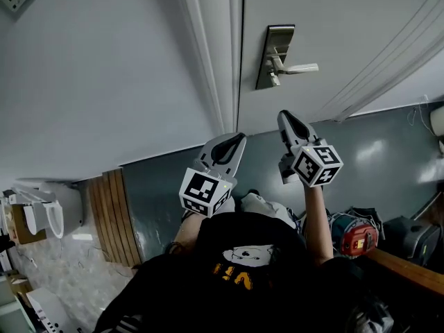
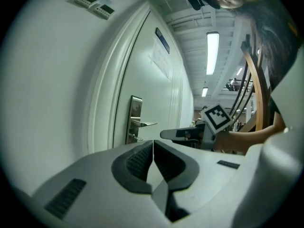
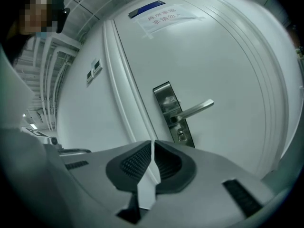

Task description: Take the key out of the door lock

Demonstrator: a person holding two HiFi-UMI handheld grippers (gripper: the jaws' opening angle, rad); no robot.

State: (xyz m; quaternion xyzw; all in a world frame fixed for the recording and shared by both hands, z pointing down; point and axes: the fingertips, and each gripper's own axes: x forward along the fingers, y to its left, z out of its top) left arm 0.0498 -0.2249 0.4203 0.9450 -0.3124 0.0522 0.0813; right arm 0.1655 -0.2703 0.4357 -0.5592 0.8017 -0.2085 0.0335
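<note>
Head view has both claws raised side by side before the door (image 1: 347, 26), close together, neither touching it. From where I stand the left claw (image 1: 238, 139) is clenched. The left gripper view shows its ribbed pads (image 2: 139, 160) meeting at the tips with nothing between them. The right claw (image 1: 285, 116) is clenched as well, and the right gripper view shows its pads pressed together at the tip, empty.

The lock (image 3: 172, 112) is a tall metal plate near the door's edge, with a lever (image 3: 195, 109) sticking out sideways. The key (image 3: 181, 136) sits in the cylinder at the foot of that plate, under the lever. It lies beyond the right claw's tips and a little to their right, apart from them. There it is only a small glint, and its head is hard to make out. The left gripper view gives it side-on as a short stub standing out of the plate.

A sign (image 3: 161, 14) high on the door carries print too blurred to read. In the head view the left hand is hidden behind its marker cube (image 1: 205, 191). The person's dark shirt (image 1: 243, 269) fills the bottom edge and cuts off both arms.
</note>
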